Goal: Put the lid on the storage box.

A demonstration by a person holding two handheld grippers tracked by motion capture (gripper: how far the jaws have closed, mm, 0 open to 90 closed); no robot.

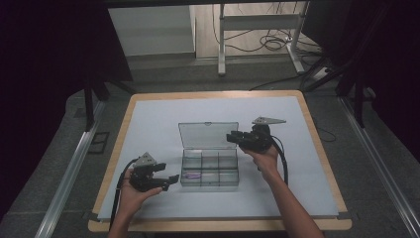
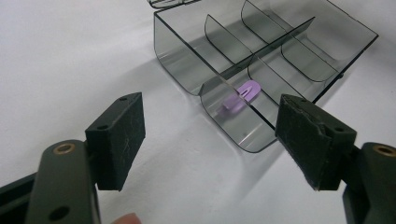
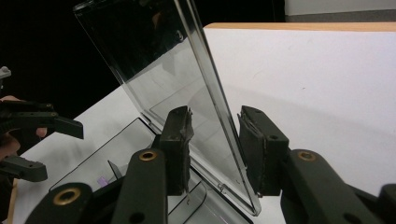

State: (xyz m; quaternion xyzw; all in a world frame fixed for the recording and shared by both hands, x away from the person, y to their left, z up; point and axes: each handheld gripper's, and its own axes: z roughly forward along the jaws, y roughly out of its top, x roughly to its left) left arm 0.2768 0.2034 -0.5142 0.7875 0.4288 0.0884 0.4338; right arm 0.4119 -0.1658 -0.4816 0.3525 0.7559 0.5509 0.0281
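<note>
A clear plastic compartment box [image 1: 209, 168] sits mid-table with its lid [image 1: 208, 135] standing upright. A small purple piece [image 1: 192, 175] lies in the front left compartment, the purple piece [image 2: 243, 93] close ahead in the left gripper view. My left gripper [image 1: 168, 174] rests just left of the box, open wide with nothing between its pads [image 2: 119, 123]. My right gripper [image 1: 233, 138] is at the lid's right edge. In the right gripper view the lid [image 3: 187, 93] runs between the jaws of the right gripper [image 3: 215, 140], with gaps on both sides.
The box rests on a white mat [image 1: 148, 129] over a wooden table [image 1: 218, 225]. Behind the table stand a desk frame [image 1: 221, 44] and floor cables [image 1: 270, 42]. Bare mat lies around the box. The left gripper [image 3: 53, 149] shows at the left of the right gripper view.
</note>
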